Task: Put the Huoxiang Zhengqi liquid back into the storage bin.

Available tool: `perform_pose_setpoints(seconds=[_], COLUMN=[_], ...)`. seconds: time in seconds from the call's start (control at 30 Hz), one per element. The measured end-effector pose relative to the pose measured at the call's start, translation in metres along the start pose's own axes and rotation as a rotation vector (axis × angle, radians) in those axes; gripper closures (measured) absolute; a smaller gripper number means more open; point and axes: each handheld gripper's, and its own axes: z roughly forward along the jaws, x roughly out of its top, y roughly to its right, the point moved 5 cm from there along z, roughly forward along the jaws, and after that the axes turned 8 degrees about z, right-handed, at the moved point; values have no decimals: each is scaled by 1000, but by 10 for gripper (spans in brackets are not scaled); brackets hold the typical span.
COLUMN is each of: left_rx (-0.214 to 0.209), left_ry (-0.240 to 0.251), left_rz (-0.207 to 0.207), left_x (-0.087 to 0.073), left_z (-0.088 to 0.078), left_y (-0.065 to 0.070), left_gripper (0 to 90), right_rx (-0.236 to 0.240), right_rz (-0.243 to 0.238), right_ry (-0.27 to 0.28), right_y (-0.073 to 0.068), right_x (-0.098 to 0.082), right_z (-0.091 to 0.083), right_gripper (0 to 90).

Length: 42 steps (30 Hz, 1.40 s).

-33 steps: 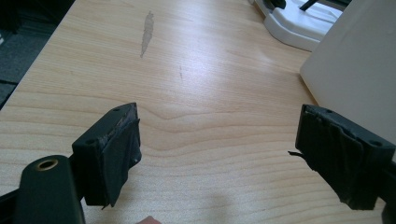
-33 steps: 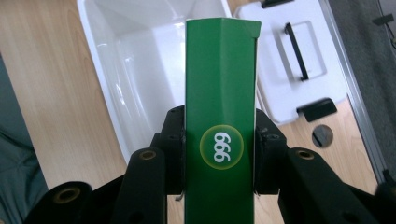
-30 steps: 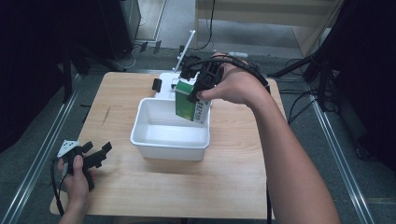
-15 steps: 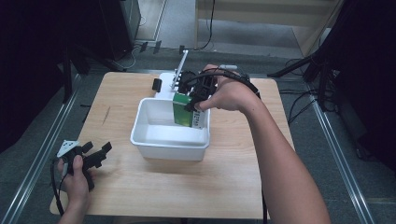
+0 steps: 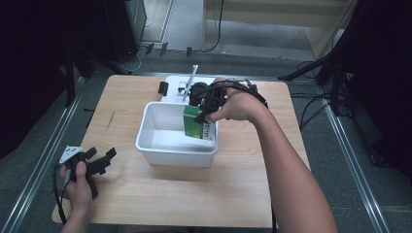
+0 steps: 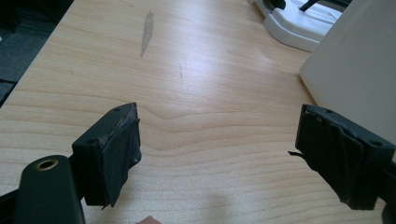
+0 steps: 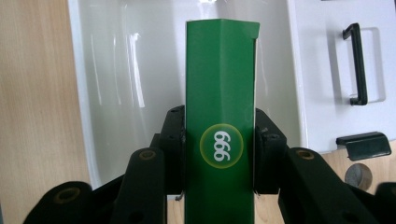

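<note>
A: What is seen, taken from the largest thing down?

B: A light wooden tabletop [image 5: 145, 204] is spread across the middle of the high view, with dark floor around it. A grey streak in the wood is seen at the upper left of the left gripper view.

A: And on it?

B: A white tub [image 5: 165, 145] is set at the centre of the high view, its bare inside turned up. Just behind it, toward the top of the frame, a flat white tray [image 5: 176, 82] is laid, and a small black block [image 5: 163, 88] is seen at its left edge. In the right gripper view a black handle [image 7: 357, 65] is seen at the upper right on that white surface, with a small black clip [image 7: 363, 145] below it.

A: Where is the green box found?

B: The green box [image 5: 193, 123] is held upright over the right half of the tub, its lower end within the tub's walls, near the right wall. Whether the floor of the tub is touched cannot be told. In the right gripper view a round "999" mark is shown on its face.

A: How are the tongs described?

B: The right tongs [image 7: 219, 151] are clenched on the green box, one pad pressed to each narrow side. The left tongs [image 6: 218, 161] are released, spread wide with bare wood between them, at the lower left of the high view, well apart from the tub.
</note>
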Motion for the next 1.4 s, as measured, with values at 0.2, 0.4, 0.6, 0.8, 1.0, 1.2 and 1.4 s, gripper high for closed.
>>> perform_pose_setpoints(seconds=[0.2, 0.4, 0.6, 0.8, 1.0, 1.2, 1.4], left_rx=[0, 0, 0, 0, -1, -1, 0], left_ry=[1, 1, 1, 3, 2, 3, 2], left_rz=[0, 0, 0, 0, -1, 0, 2], left_x=[0, 0, 0, 0, 0, 0, 0], left_z=[0, 0, 0, 0, 0, 0, 0], left_y=[0, 0, 0, 0, 0, 0, 0], left_gripper=[151, 150, 150, 151, 151, 150, 151], right_rx=[24, 44, 53, 53, 54, 47, 51], right_rz=[5, 1, 9, 1, -3, 12, 35], right_ry=[6, 14, 7, -22, -18, -26, -29], right_y=[1, 1, 0, -1, 0, 2, 1], right_x=[-5, -9, -11, -13, -14, -17, -20], right_z=[9, 18, 27, 42, 48, 52, 60], right_gripper=[643, 643, 642, 642, 642, 640, 632])
